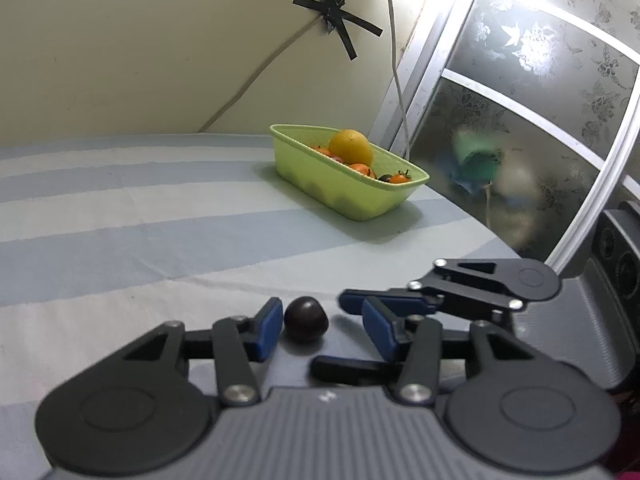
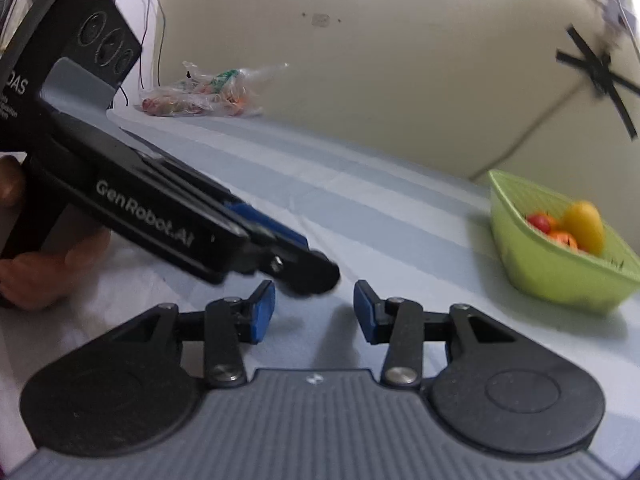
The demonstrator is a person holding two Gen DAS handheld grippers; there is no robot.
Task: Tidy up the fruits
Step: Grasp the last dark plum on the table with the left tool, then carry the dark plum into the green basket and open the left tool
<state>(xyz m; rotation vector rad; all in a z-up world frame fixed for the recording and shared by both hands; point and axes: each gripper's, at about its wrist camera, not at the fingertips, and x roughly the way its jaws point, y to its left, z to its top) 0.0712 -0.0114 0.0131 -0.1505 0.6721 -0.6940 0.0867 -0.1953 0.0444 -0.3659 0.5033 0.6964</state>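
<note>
The left gripper (image 1: 322, 330) is standing partly open on the striped cloth (image 1: 120, 220), and the dark round fruit (image 1: 306, 320) is lying between its jaws, touching or nearly touching the left pad (image 1: 269, 330) and clear of the right pad; the pads are not pressing on it. In the right wrist view the left gripper's tip is covering the fruit, so contact there cannot be told. The right gripper (image 2: 314, 312) is sitting just beside it, jaws partly apart and holding nothing. Further right, the green basket (image 1: 360, 200) is standing well apart, already holding a yellow fruit (image 1: 351, 148) and small orange tomatoes (image 1: 362, 170). For a sound grasp, the operator is best centring the fruit between both pads, closing gently to avoid bruising or rolling, and keeping the right gripper clear before carrying toward the basket
</note>
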